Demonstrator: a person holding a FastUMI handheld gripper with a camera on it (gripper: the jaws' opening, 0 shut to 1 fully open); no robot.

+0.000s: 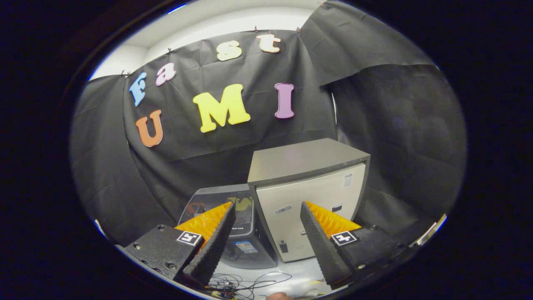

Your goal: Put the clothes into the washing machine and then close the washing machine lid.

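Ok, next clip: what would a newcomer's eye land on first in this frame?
First, the pale box-shaped cabinet with a dark flat top, standing beyond the gripper against the black cloth wall. The gripper's jaws stand open with nothing between them, framing the cabinet's front. Beside the cabinet sits a lower grey machine with a dark glossy lid, and loose cables lie on the white surface near the fingertips.

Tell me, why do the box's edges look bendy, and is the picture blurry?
In the gripper view the fisheye lens bows straight edges, so the pale box looks curved and leaning; it is sharp, not blurry; the dark glossy lid beside it mirrors colours; the hand-held gripper is open, its fingers apart and holding nothing.
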